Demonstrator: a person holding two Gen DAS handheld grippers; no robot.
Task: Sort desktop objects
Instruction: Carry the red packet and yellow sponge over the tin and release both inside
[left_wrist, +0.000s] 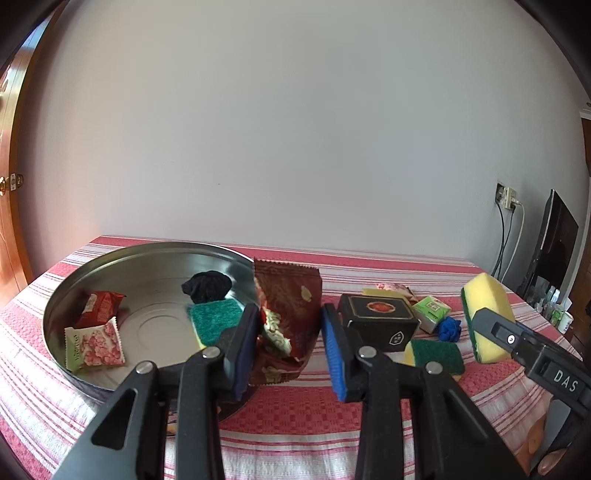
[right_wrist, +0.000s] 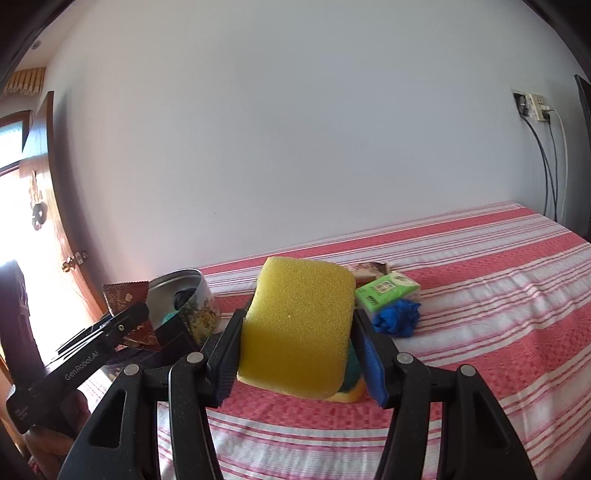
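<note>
Sponge (right_wrist: 295, 325) and wrapper (left_wrist: 291, 317) are both up off the striped cloth of the worktop (left_wrist: 295, 417), each carried in its own claw. The right claw (right_wrist: 299, 358) squeezes the yellow sponge block by its two side faces; this is as tight as that claw goes, and the foam bulges a little above the pads. The left claw (left_wrist: 291, 347) stands only partly closed, with the dark red foil snack wrapper between its blue pads; the packet looks pinched near the left pad, though I cannot tell how firmly.

Risks, as I judge them: the foil is thin, slick and crumpled, so a quick swing towards the round metal tin (left_wrist: 74, 288) could let it slide out or tear at its crimped edge. The sponge is soft, porous and springy; if the grip eases it could pop free and bounce onto the clutter below. The two claws sit near each other, so crossing paths could knock them together.

The tin is shallow, shiny and hard-walled, and already holds a green scouring pad (left_wrist: 216, 319), a dark balled cloth (left_wrist: 207, 286) and two sweet packets (left_wrist: 98, 325). A matt black carton (left_wrist: 380, 319), a green tissue pack (left_wrist: 430, 310), a crumpled blue cloth (left_wrist: 448, 328) and another green-faced sponge (left_wrist: 436, 356) lie on the cloth beside it.
</note>
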